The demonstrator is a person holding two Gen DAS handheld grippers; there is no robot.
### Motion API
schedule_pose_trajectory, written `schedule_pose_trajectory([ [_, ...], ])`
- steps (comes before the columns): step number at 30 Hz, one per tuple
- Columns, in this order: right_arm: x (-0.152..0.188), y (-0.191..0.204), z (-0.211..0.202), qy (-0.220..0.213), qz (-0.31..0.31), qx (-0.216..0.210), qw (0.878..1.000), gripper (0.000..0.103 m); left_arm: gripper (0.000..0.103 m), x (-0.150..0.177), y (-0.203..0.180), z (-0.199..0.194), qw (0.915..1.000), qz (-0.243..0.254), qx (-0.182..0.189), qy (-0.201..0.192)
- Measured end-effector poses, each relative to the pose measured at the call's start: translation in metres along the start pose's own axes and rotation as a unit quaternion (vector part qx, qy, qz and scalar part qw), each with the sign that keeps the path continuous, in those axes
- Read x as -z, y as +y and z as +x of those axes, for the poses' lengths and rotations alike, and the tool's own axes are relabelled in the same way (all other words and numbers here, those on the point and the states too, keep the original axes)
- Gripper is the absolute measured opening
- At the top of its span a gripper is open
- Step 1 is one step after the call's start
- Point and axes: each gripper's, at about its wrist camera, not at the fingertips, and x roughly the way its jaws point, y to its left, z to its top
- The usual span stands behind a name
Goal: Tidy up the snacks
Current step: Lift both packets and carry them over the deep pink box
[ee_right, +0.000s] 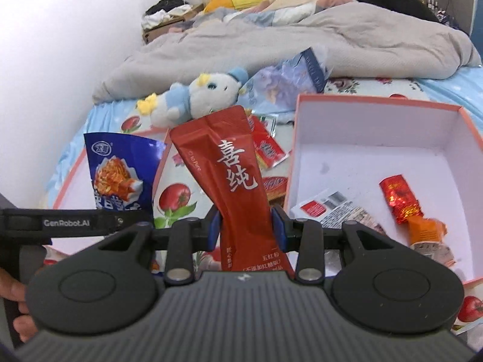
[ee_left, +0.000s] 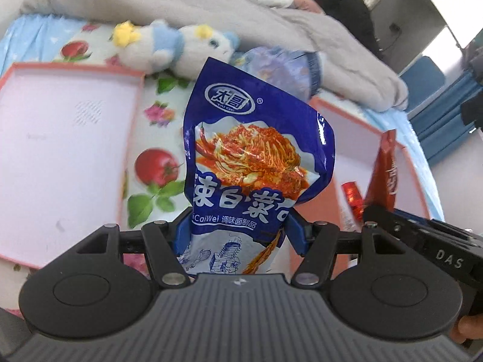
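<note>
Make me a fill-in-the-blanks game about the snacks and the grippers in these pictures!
1. The left gripper holds a ____ snack bag.
2. The right gripper holds a ____ pouch.
3. The shiny red candy lies inside the pink-edged ____.
4. The plush toy lies on the ____.

Missing words: blue; red; box; bed

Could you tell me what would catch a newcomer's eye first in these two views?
Each gripper holds a packet upright: the left gripper grips a blue snack bag, the right gripper a red sachet. Behind them a blue-and-white plush toy lies on the tomato-print sheet, beside a pink-edged box holding a few snacks.
</note>
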Motion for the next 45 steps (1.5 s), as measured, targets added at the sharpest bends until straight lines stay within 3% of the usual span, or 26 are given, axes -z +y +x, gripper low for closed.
schedule_pose_trajectory([
  [14, -0.025, -0.034, -0.057, -0.085, 0.021, 0.024, 0.996, 0.039, 0.068, -0.036, -0.084, -0.039, 0.9956, 0.045, 0.054, -0.062],
  [23, -0.028, -0.072, -0.078, -0.106, 0.036, 0.049, 0.993, 0.039, 0.068, -0.046, -0.138, -0.039, 0.9920, 0.061, 0.084, -0.073],
  [30, -0.021, -0.106, -0.073, -0.094, 0.059, 0.062, 0.992, 0.039, 0.068, -0.048, -0.172, -0.014, 0.9912, 0.069, 0.101, -0.051],
  [45, 0.002, -0.178, -0.028, -0.045, 0.121, 0.080, 0.988, 0.040, 0.068, -0.039, -0.221, 0.086, 0.9904, 0.099, 0.091, 0.033],
])
